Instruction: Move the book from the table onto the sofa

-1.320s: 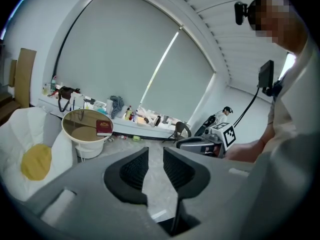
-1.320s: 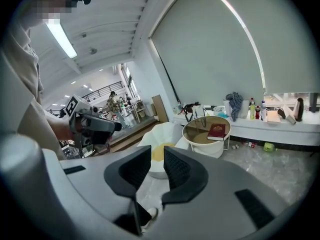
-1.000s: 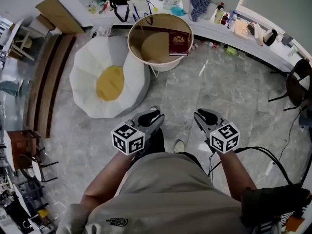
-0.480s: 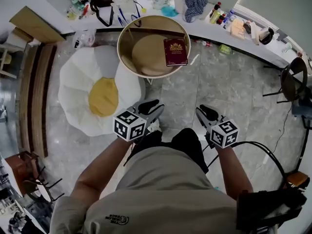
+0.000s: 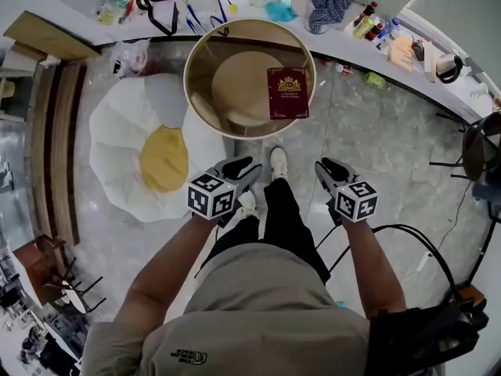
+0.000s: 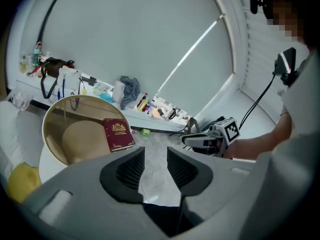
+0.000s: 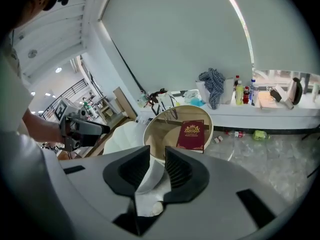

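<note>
Fingers of left gripper (image 6: 155, 166) stand partly apart and are opening, with nothing between them. Right gripper (image 7: 156, 169) is the same: fingers parted, opening, empty. Both hover side by side, well short of the round tabletop (image 5: 196, 53). Red book (image 5: 287, 93) lies flat on the tabletop's right side. White-and-yellow egg-shaped sofa (image 5: 129, 159) sits on the floor (image 5: 376, 147), just left of the tabletop.

Cannot read the gold print on the book (image 5: 287, 93) atop the round table (image 5: 210, 59): too small. Left of the table, part of the sofa (image 5: 125, 155) hidden under its rim. Behind the table, bottles (image 5: 368, 26) on the ledge (image 5: 427, 75) too small to name.
</note>
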Motion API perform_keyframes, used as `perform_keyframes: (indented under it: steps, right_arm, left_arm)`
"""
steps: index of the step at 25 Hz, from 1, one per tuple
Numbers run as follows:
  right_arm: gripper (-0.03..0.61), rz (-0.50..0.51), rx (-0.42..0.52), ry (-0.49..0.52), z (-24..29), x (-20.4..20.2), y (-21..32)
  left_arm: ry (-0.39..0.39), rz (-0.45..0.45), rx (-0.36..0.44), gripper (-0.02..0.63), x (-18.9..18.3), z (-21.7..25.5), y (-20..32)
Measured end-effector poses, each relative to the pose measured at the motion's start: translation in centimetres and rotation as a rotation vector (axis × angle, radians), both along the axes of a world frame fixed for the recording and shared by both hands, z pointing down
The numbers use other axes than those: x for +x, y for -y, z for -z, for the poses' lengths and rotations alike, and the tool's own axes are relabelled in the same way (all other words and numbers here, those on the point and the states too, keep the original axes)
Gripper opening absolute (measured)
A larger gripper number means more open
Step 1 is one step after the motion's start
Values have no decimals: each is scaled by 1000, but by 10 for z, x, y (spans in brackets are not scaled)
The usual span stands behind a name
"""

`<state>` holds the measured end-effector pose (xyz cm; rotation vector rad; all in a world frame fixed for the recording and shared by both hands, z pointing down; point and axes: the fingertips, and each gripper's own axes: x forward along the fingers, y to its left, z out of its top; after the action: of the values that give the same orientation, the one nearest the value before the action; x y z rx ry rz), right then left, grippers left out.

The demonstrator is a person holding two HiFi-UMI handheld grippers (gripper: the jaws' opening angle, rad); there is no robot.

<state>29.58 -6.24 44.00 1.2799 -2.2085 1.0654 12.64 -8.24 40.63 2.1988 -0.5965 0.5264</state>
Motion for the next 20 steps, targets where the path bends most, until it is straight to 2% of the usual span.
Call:
perform_keyframes:
  steps: [7, 20]
  right_arm:
    - [110, 7, -128, 59, -88, 41, 99]
    - [132, 17, -272, 146, -223, 67, 214]
  left_arm:
    - [44, 113, -95, 131, 38, -74, 96]
    - [172, 143, -239, 162, 77, -233, 203]
